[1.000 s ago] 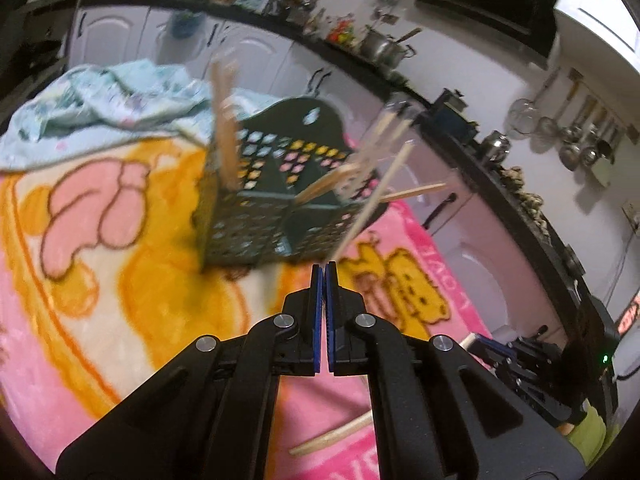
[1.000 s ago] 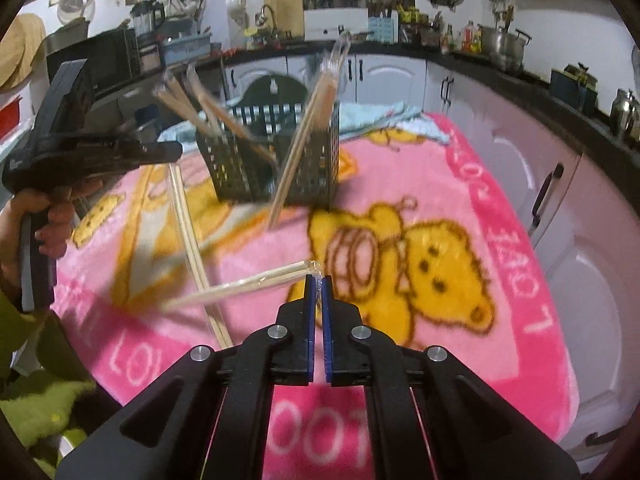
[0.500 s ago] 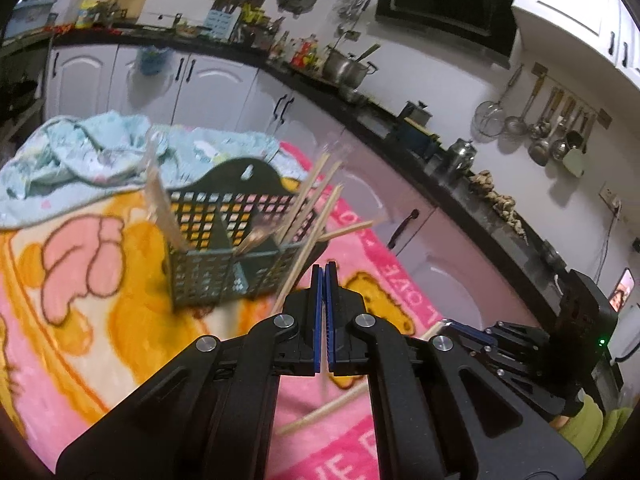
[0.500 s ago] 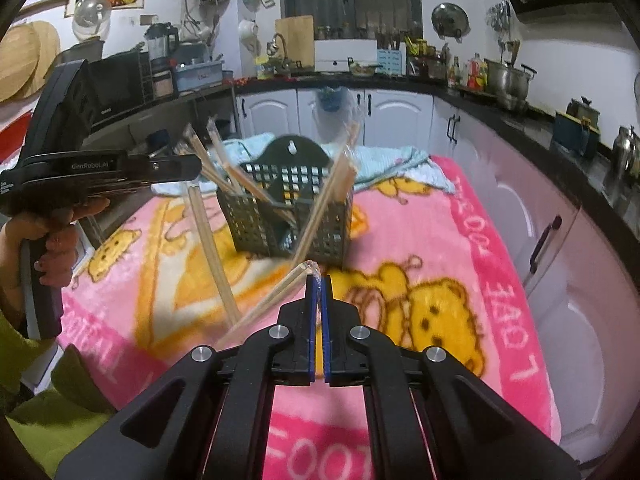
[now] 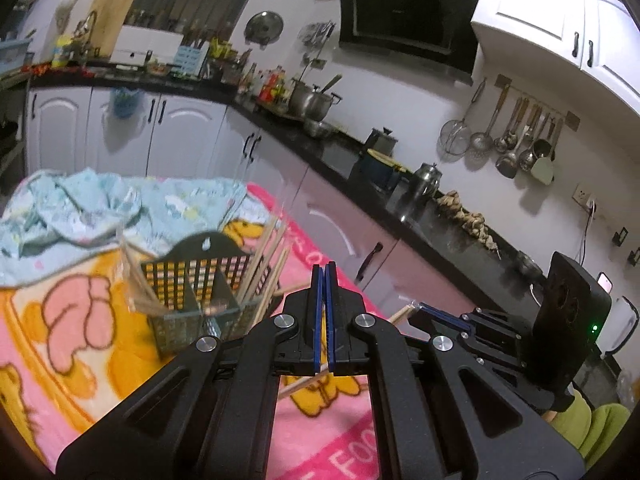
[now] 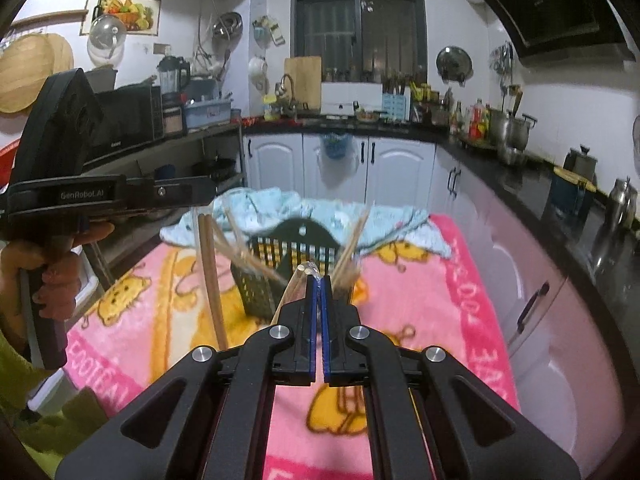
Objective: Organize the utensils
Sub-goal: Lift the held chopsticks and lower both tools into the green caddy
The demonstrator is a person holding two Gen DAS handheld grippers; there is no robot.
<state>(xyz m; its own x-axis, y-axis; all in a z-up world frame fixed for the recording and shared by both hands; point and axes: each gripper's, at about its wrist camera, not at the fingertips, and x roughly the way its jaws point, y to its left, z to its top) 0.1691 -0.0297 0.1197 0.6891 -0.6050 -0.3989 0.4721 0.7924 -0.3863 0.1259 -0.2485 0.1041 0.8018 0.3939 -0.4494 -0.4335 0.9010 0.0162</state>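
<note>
**Hovering loaded, both grippers short of the basket**

Right gripper (image 6: pixel 319 284) is clamped shut on its chopstick pair (image 6: pixel 292 290), tips toward twelve o'clock. Left gripper (image 5: pixel 322 276), at its nine, is pinched tight on a dangling pair (image 6: pixel 210 280) pointing to six. Dead ahead sits the basket (image 6: pixel 256 292), crowded with leaning sticks. The risk is that loose ends snag the rim and tip it.
</note>
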